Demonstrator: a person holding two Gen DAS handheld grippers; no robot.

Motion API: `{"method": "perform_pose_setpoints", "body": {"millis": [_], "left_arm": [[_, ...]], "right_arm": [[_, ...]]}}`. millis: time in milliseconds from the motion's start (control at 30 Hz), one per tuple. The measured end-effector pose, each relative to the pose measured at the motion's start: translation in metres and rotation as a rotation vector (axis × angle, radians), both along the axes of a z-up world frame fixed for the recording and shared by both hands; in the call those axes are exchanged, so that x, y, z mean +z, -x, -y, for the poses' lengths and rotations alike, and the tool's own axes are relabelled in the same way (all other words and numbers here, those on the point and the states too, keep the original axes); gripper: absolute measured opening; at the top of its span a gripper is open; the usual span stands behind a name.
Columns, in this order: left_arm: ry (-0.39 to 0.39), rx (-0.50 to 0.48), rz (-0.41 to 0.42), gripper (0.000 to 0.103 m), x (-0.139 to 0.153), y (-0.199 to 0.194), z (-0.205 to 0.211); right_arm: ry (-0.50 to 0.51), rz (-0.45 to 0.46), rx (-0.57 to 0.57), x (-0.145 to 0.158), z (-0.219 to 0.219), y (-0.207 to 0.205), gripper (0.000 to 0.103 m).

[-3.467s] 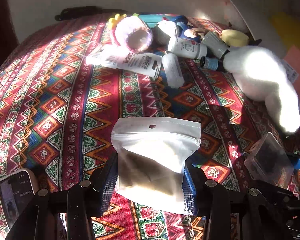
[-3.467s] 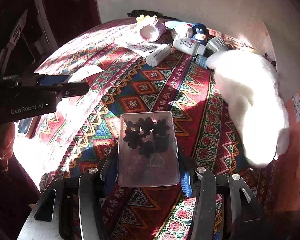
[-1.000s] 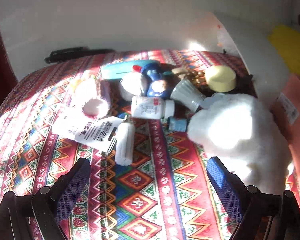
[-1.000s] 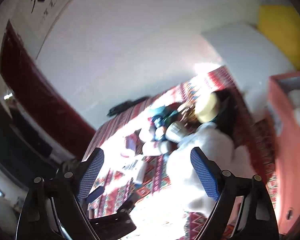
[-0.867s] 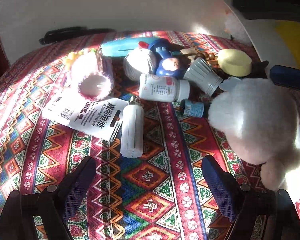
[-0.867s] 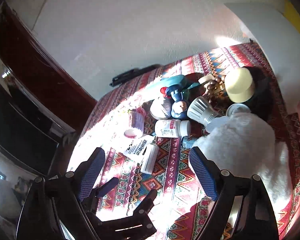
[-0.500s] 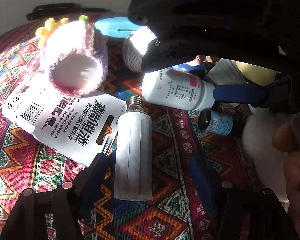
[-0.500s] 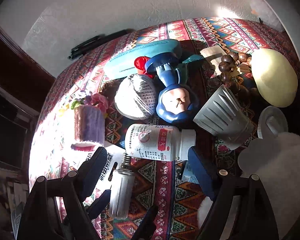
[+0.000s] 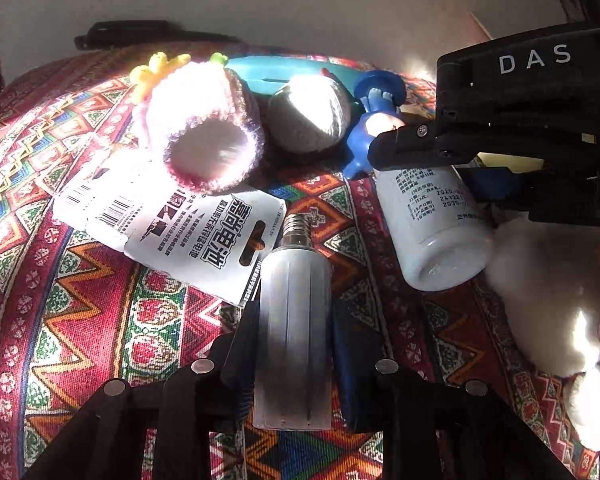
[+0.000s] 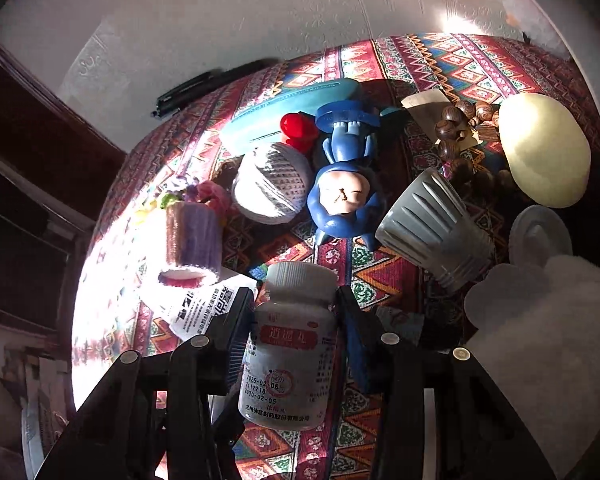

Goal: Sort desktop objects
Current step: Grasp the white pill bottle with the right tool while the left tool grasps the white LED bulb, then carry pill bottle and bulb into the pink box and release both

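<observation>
- While both grippers worked over the patterned cloth (image 9: 80, 320), the left gripper (image 9: 294, 344) had its jaws clamped on the sides of a white LED bulb (image 9: 294, 320), whose screw base pointed away from the camera and rested over a printed battery card (image 9: 188, 236).
- The right gripper (image 10: 296, 344) was closed on a white medicine bottle (image 10: 290, 344), cap pointing forward; in the left wrist view the bottle (image 9: 436, 224) hung tilted, its base facing the camera, beside the white plush toy (image 9: 548, 300).
- A pink knitted cup (image 9: 204, 136) lay on its side, touching the card's far edge.
- Behind it sat a grey yarn ball (image 10: 272, 188), a blue figurine (image 10: 346, 184), and a teal case (image 10: 292, 112).
- A grey ribbed cup (image 10: 432, 224) lay tipped near wooden beads (image 10: 456, 132) and a pale yellow disc (image 10: 544, 148).
- A black pen (image 10: 208, 88) lay at the cloth's far edge.
</observation>
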State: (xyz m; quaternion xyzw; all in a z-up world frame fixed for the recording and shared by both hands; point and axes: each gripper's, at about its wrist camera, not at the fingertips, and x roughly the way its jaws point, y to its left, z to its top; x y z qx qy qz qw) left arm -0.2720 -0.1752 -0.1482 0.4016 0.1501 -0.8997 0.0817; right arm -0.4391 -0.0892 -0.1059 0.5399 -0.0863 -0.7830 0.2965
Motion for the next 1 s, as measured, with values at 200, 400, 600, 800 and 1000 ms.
{"method": "perform_pose_setpoints", "body": {"millis": [200,400,600,800,1000], "left_arm": [[-0.006,0.036,-0.05,0.027,0.037,-0.052,-0.009],[0.063,-0.009,-0.16,0.027,0.1,-0.086,-0.046],[0.142,-0.113,-0.281,0.027,0.161,-0.104,-0.104],[0.186,-0.287,-0.37,0.027,0.206,-0.104,-0.19],[0.206,-0.46,-0.386,0.027,0.213,-0.083,-0.279]], "right_arm": [[0.199,-0.05,-0.039,0.05,-0.041,-0.057,0.045],[0.399,-0.213,-0.136,0.119,-0.121,-0.122,0.045],[0.513,-0.415,-0.271,0.175,-0.222,-0.189,0.045],[0.553,-0.57,-0.46,0.196,-0.316,-0.243,0.045],[0.501,-0.63,-0.757,0.195,-0.409,-0.268,0.045]]}}
